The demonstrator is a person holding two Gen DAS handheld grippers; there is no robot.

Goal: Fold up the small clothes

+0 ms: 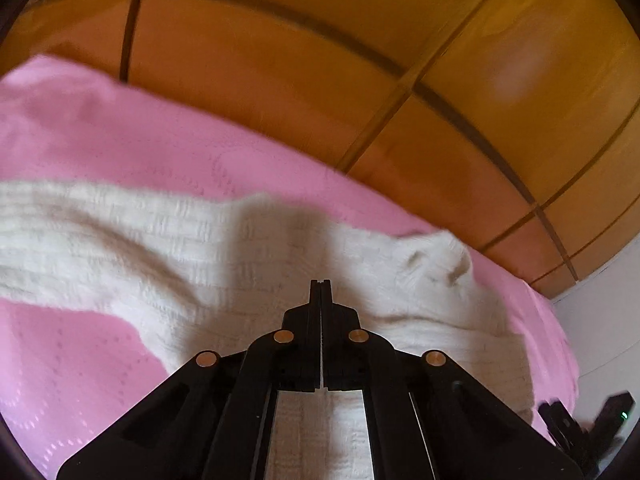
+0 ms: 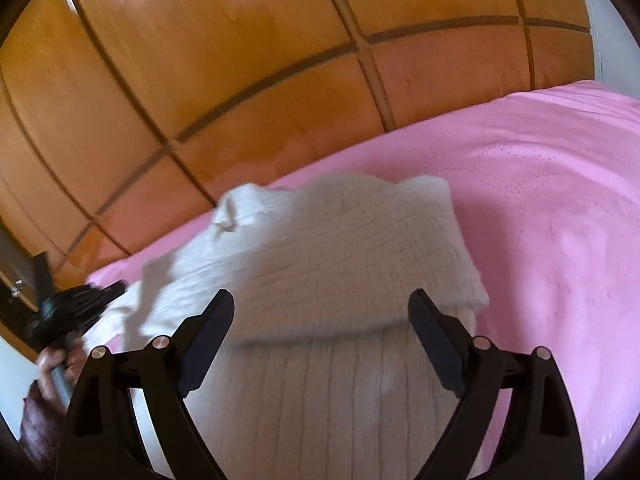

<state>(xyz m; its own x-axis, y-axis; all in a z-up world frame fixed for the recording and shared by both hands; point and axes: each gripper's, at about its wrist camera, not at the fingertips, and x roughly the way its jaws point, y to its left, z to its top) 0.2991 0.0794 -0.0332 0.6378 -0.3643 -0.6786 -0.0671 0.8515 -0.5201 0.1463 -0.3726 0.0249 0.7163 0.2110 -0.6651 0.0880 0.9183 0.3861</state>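
Cream knit sweater [image 2: 320, 248] lies on pink bedspread [image 2: 560, 200], partly folded: one layer doubled over the body, left side loose and bunched. Left gripper [image 1: 321, 286] fingers pressed together, nothing between. Right gripper [image 2: 322, 304] fingers wide, empty. More folds needed.

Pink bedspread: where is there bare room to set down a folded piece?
Free: the pink bedspread right of the white knit garment, and the strip between it and the wooden headboard. Crowded: the near middle, under the garment and both grippers.
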